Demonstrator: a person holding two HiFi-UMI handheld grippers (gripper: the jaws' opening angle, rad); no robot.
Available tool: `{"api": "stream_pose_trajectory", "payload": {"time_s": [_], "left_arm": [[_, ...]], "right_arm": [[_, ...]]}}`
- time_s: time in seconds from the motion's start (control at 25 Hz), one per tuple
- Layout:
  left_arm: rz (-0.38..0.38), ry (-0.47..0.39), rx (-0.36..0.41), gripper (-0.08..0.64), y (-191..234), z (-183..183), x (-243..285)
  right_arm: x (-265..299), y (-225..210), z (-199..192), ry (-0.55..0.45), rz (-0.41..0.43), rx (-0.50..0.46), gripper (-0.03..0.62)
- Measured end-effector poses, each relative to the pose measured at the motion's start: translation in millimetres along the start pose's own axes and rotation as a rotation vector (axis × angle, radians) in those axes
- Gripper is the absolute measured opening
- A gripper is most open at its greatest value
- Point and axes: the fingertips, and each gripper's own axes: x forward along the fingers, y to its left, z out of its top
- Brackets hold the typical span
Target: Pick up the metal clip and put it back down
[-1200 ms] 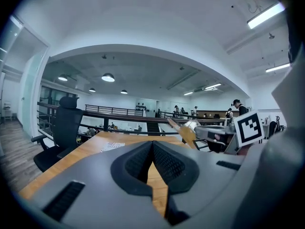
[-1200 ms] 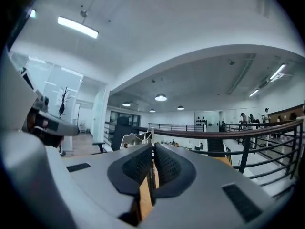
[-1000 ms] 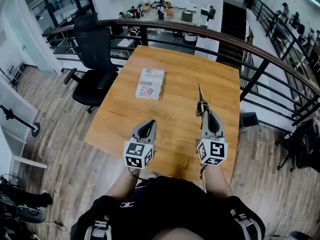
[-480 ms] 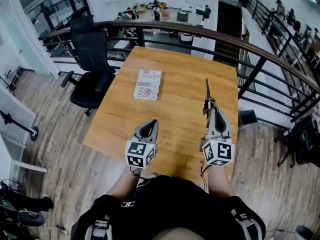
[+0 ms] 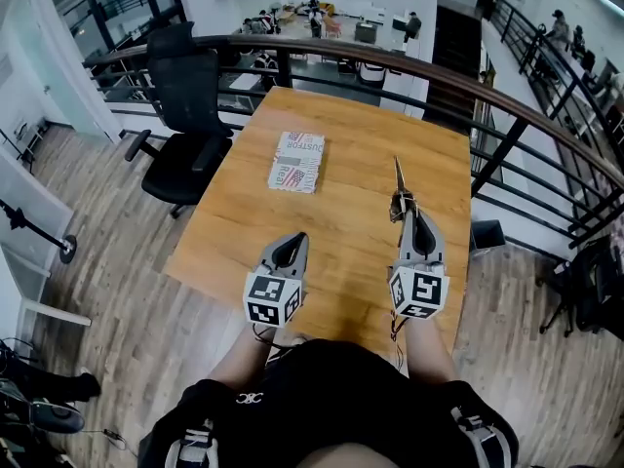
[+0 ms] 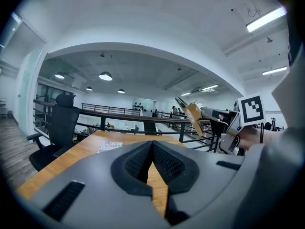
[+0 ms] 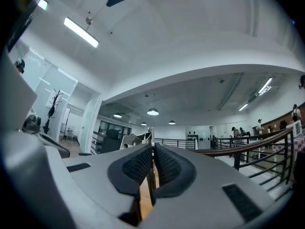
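My right gripper is shut on the metal clip, a thin, brass-coloured piece that sticks forward out of the jaws over the right part of the wooden table. In the left gripper view the clip hangs tilted in the air above the table. In the right gripper view the clip shows as a thin edge squeezed between the pads. My left gripper hovers by the table's near edge, shut with nothing in it.
A printed white packet lies flat on the far left part of the table. A black office chair stands off the table's left side. A curved railing runs behind and to the right of the table.
The right gripper with the clip has drifted slightly sideways and back over the table. Its hold on the clip is the same. The left gripper has stayed in place.
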Motion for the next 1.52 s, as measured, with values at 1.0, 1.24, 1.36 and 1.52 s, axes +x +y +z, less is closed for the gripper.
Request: {"api": "stream_pose_trajectory", "payload": {"time_s": [1.0, 1.24, 1.36, 1.52], "left_arm": [[0.137, 0.005, -0.032, 0.014, 46.8, -11.2, -30.0], [0.166, 0.013, -0.039, 0.014, 49.7, -15.2, -36.1], [0.178, 0.016, -0.039, 0.014, 49.7, -17.0, -38.9], [0.195, 0.022, -0.041, 0.014, 49.2, -18.9, -43.6]], "right_arm": [[25.7, 110.3, -178.1, 0.301, 0.243, -0.589, 0.025], [14.2, 113.8, -223.2, 0.39, 0.279, -0.65, 0.023], [9.0, 112.7, -242.1, 0.427, 0.278, -0.675, 0.023], [5.5, 111.0, -258.8, 0.468, 0.272, -0.712, 0.023]]}}
